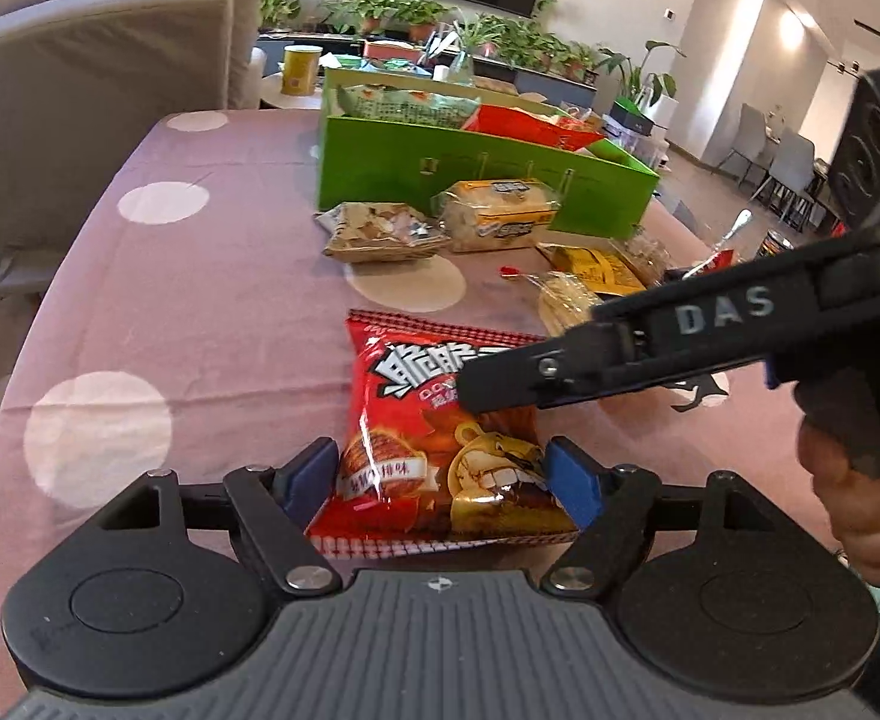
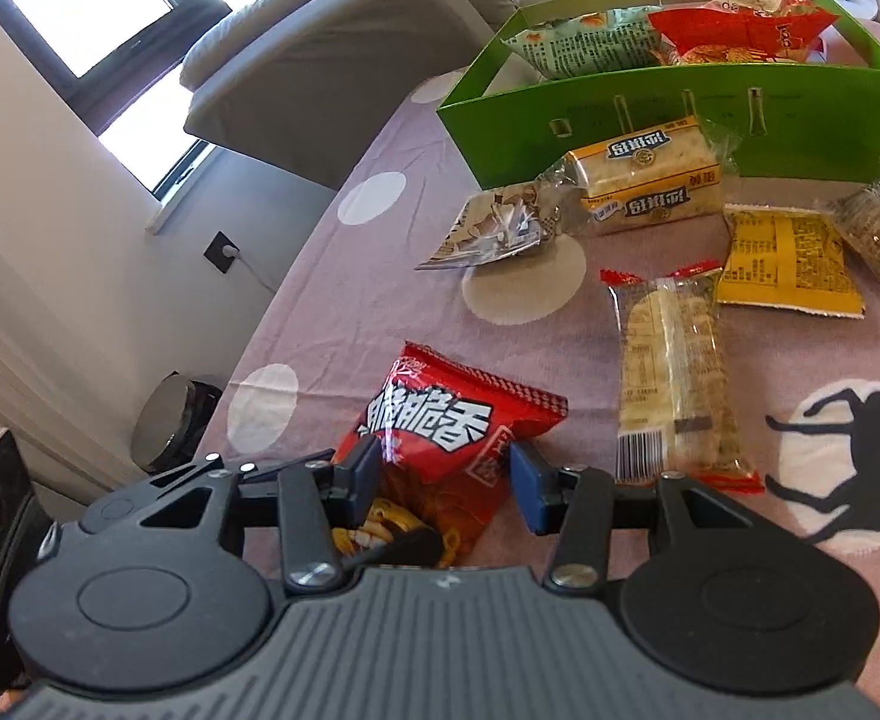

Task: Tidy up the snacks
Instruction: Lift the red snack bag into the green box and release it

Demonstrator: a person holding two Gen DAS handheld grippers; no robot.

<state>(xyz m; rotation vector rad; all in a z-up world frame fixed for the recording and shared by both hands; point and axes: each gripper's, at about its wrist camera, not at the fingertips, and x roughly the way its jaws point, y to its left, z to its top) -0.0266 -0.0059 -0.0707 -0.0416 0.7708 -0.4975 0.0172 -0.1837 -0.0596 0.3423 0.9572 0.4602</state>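
The red snack bag is straddled by both spread grippers, left and right, near the green box.

I see a table under a mauve cloth with pale dots. Directly on it lie a red crinkly chip bag, a green open cardboard box, and a clear-wrapped cracker stack.

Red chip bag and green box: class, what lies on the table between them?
In the left wrist view, between the red chip bag and the green box lie a crumpled beige packet and a yellow cracker pack, then bare tablecloth.
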